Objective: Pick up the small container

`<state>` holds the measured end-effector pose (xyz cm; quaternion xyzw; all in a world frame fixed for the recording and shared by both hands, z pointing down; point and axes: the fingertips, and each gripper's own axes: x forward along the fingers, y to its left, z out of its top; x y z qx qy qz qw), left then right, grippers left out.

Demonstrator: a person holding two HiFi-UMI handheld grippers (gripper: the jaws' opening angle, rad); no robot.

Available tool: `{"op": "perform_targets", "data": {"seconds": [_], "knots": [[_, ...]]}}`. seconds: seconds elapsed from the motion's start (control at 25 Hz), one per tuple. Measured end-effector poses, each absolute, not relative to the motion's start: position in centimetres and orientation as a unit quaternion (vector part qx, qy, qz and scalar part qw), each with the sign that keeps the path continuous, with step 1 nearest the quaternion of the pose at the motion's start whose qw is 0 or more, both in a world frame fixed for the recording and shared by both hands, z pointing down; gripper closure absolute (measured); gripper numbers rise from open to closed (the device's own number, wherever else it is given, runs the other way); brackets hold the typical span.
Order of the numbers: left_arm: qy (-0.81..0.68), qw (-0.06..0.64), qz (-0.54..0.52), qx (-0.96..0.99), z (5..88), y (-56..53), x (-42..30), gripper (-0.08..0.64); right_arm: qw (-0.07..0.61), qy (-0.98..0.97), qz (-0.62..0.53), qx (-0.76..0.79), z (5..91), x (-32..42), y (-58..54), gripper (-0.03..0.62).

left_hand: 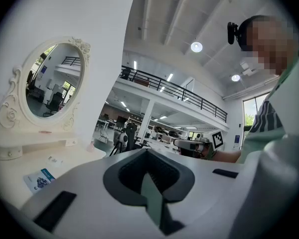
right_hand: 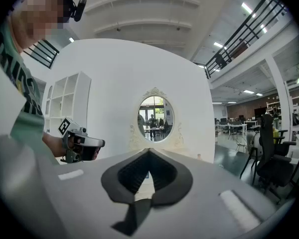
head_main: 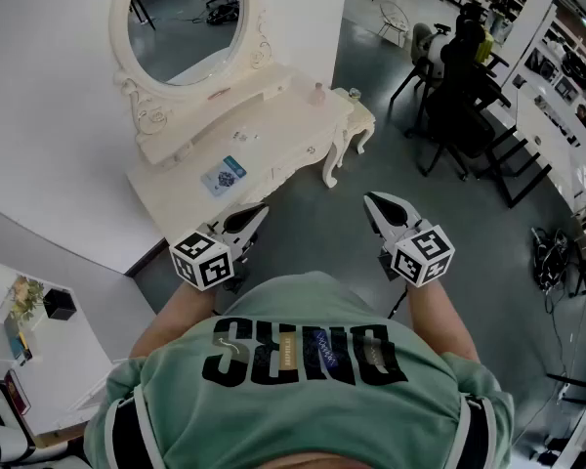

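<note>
Grippers come nearest: the left gripper and the right gripper are held out in front of a person's green shirt, each with its jaws pressed together on nothing, above the grey floor. Beyond the left one stands a cream dressing table with a blue card lying on top and an oval mirror behind. The small container sits near the tabletop's far end, well apart from both grippers. Dark office chairs stand farther right.
</note>
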<state>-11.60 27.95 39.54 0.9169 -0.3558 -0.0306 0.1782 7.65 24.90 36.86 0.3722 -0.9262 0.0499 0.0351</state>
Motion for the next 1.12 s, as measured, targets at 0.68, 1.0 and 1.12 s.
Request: {"op": "perform_targets", "data": {"seconds": [0.68, 1.0, 1.12], "knots": [[-0.358, 0.174, -0.028, 0.917, 39.8, 26.8, -10.7, 0.561, 0.028, -0.930, 0.074, 0.360, 37.8, 8.3, 24.0, 0.583], [-0.363, 0.165, -0.030, 0.917, 38.9, 26.1, -6.5, 0.561, 0.028, -0.934, 0.070, 0.350, 37.3, 12.0, 23.6, 0.583], [-0.365, 0.165, -0.027, 0.916, 38.9, 26.1, -4.1, 0.560, 0.025, -0.936, 0.066, 0.345, 37.1, 14.2, 23.6, 0.583]]}}
